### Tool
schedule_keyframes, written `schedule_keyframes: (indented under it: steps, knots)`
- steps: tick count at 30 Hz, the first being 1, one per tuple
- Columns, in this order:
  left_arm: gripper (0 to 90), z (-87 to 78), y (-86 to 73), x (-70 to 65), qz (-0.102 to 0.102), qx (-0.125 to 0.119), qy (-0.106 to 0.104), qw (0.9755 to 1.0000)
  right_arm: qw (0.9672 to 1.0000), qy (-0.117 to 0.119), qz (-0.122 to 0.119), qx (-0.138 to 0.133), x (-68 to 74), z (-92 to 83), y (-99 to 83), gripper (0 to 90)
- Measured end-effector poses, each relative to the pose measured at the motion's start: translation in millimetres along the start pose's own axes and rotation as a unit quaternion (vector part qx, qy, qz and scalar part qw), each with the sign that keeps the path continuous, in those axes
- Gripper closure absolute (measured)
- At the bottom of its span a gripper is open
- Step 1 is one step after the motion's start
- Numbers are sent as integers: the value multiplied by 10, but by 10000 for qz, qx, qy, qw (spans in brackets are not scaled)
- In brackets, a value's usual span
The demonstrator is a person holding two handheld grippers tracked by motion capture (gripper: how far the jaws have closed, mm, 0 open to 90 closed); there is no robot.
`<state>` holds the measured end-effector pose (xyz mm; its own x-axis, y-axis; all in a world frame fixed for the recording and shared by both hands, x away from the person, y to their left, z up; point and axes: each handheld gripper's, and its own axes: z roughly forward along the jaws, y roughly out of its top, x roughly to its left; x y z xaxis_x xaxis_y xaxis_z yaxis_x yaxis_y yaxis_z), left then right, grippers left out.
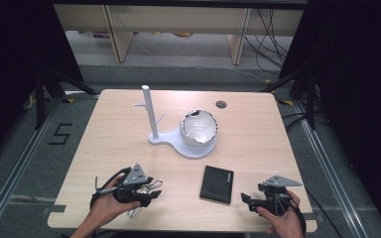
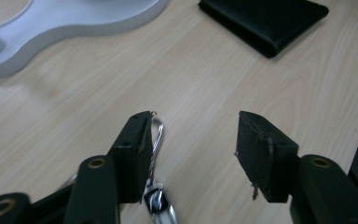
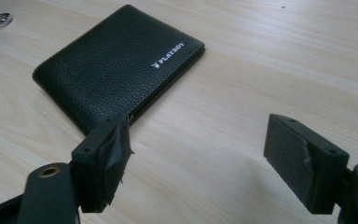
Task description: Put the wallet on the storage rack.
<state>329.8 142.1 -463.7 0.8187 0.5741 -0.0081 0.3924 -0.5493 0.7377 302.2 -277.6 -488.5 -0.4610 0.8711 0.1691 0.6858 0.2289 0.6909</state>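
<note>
**Clerk:** Item one, nearest the lens: left hand-held gripper (image 2: 193, 126). Condition?

**Checker:** Jaws apart, wide gap, bare bench (image 1: 258, 124) showing between the pads. Nothing clamped.

**Clerk:** Item two: bunch of keys (image 2: 157, 135). Location?

**Checker:** On the bench at its near left, inside that gap. The wire ring lies against the inner face of one pad and well short of the other. The long axis runs along the jaw, with the ring by the tip and the keys back toward the base. My judgement: closing should catch the ring, provided it stays off the pad's edge.

**Clerk:** Item three: right hand-held gripper (image 3: 198, 126).

**Checker:** Jaws apart and empty, low over the bench, with the black wallet (image 3: 116, 65) just ahead. The left hand is far nearer the keys.

**Clerk:** Item four: white stand (image 1: 151, 114).

**Checker:** Mid-bench, upright post with side pegs, well beyond the keys. A shiny bowl (image 1: 198, 126) sits on its base.
</note>
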Motion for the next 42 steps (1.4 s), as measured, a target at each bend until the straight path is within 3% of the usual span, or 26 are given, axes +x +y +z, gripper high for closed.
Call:
schedule_keyframes:
  steps: [4,5,6,8,9,11,12,13,14,16,17,23,24,26,29,33,36,37,38,40,41,42]
  knots:
    - [562,168,218,2,183,80,-152,9997,9999,107,-2,57,31,-6,-7,241]
    - [593,196,252,3,223,81,-190,9995,9998,75,-169,-10,10,1,-6,242]
    - [617,196,252,3,223,81,-190,9995,9998,75,-169,-10,10,1,-6,242]
    - [701,313,397,-23,391,95,-269,9988,9999,90,-74,65,61,-11,-9,244]
    - [741,313,397,-23,391,95,-269,9988,9999,90,-74,65,61,-11,-9,244]
    - [808,432,531,-49,511,132,-430,9977,9997,69,-211,42,70,-9,-7,245]
    - [842,473,576,-58,537,144,-469,9973,9999,109,-60,94,103,-11,-12,247]
    - [868,513,618,-69,576,176,-508,9969,9998,171,-56,102,113,-10,-13,249]
    - [885,542,648,-79,619,214,-527,9965,9996,130,-257,60,91,-5,-10,249]
    - [894,593,696,-96,672,225,-539,9960,9995,155,-276,35,93,-4,-10,249]
    - [895,659,778,-105,821,365,-591,9942,9995,124,-292,49,107,-13,-11,253]
    - [897,836,949,-154,917,446,-684,9924,9994,121,-298,101,135,-14,-23,255]
    - [897,925,1033,-185,1012,495,-691,9912,9992,176,-326,124,153,-11,-25,272]
    - [897,974,1062,-205,960,452,-702,9919,9993,218,-268,128,174,-6,-33,274]
    - [897,1130,1188,-235,1043,522,-703,9907,9988,239,-409,153,191,-11,-32,290]
    - [897,1271,1305,-265,1123,548,-716,9896,9988,275,-349,213,219,-2,-42,283]
    - [896,1387,1389,-307,1208,597,-734,9882,9985,284,-435,196,234,9,-46,270]
    - [897,1430,1411,-327,1188,608,-716,9885,9982,282,-489,191,234,14,-47,267]
    - [897,1430,1411,-327,1188,608,-716,9885,9986,280,-373,234,261,9,-48,262]
    - [897,1520,1458,-368,1205,681,-766,9874,9981,240,-530,182,261,17,-51,259]
    - [897,1603,1489,-398,1199,735,-783,9870,9983,257,-476,218,273,13,-46,259]
    - [896,1638,1494,-413,1121,708,-795,9880,9979,258,-556,208,265,21,-48,258]
